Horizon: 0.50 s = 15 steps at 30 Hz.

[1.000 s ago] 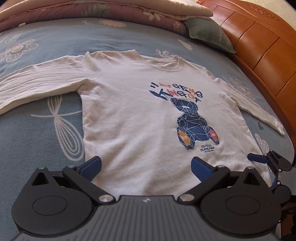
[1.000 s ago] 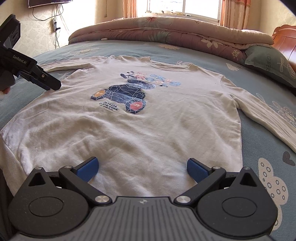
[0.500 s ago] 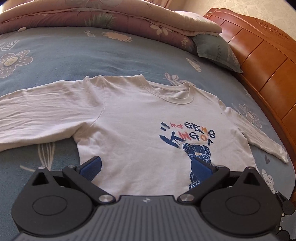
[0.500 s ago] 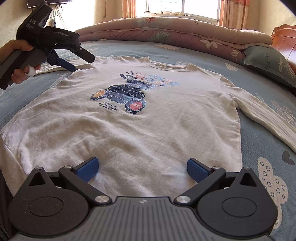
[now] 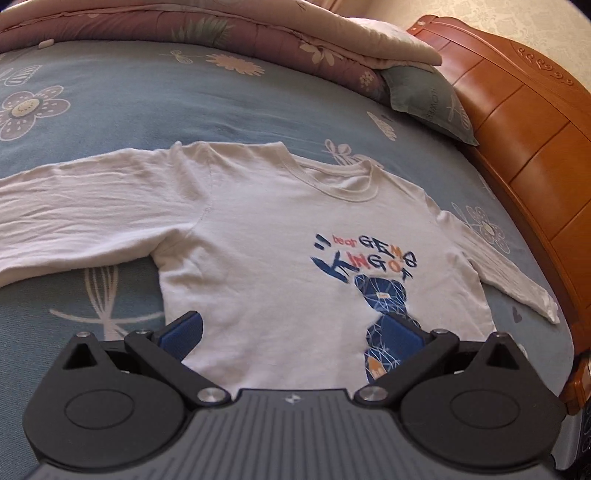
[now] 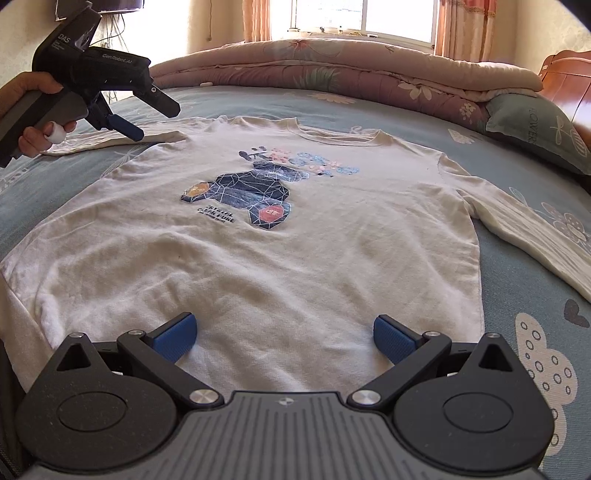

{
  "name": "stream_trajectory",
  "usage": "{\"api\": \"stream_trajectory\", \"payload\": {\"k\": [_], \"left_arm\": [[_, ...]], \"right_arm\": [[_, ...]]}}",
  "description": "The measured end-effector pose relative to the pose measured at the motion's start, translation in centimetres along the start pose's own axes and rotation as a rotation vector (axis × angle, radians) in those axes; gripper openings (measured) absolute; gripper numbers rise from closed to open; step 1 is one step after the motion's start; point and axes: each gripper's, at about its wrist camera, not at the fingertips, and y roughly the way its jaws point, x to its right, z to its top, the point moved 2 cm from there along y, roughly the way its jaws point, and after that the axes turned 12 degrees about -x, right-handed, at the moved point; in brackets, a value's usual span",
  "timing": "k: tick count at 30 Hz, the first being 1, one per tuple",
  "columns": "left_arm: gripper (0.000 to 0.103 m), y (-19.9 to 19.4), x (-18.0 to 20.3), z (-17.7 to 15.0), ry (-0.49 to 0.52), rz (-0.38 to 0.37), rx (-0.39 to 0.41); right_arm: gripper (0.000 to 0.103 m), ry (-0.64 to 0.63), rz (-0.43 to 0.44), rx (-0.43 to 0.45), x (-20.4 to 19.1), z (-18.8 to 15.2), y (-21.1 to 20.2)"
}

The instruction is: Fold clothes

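A white long-sleeved shirt (image 5: 266, 236) with a blue bear print lies flat, face up, on the bed, both sleeves spread out. In the right wrist view the same shirt (image 6: 295, 258) fills the middle. My left gripper (image 5: 291, 336) is open above the shirt's body near the armpit, nothing between its blue pads. It also shows in the right wrist view as the left gripper (image 6: 155, 114), held by a hand over the far sleeve (image 6: 110, 138). My right gripper (image 6: 284, 336) is open over the shirt's hem area, holding nothing.
The blue flowered bedsheet (image 5: 110, 92) surrounds the shirt. A rolled pink quilt (image 6: 332, 70) and a grey-green pillow (image 5: 428, 99) lie along the far side. An orange wooden headboard (image 5: 524, 147) borders the bed. A window (image 6: 362, 14) stands behind the quilt.
My left gripper has travelled up along the shirt from the hem toward the sleeve and collar. My right gripper has stayed in place, open.
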Motion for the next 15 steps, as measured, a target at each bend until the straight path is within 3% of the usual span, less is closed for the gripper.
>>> {"api": "stream_trajectory", "payload": {"k": [1, 3, 7, 12, 15], "left_arm": [[0.102, 0.5, 0.3, -0.4, 0.005, -0.004, -0.016], [0.102, 1.7, 0.1, -1.0, -0.027, 0.065, -0.031], [0.102, 1.0, -0.1, -1.0, -0.066, 0.092, -0.02], [0.102, -2.7, 3.0, -2.2, 0.066, 0.087, -0.001], [0.102, -3.5, 5.0, -4.7, 0.127, 0.044, -0.034]], "right_arm": [[0.103, 0.0, 0.0, 0.003, 0.0, 0.0, 0.0], [0.103, -0.003, 0.004, 0.012, 0.0, -0.2, -0.1], [0.103, -0.007, 0.0, 0.019, 0.0, -0.2, -0.1], [0.103, -0.003, 0.0, 0.033, 0.0, -0.4, -0.1], [0.103, -0.002, -0.002, 0.041, -0.1, -0.5, -0.1]]}}
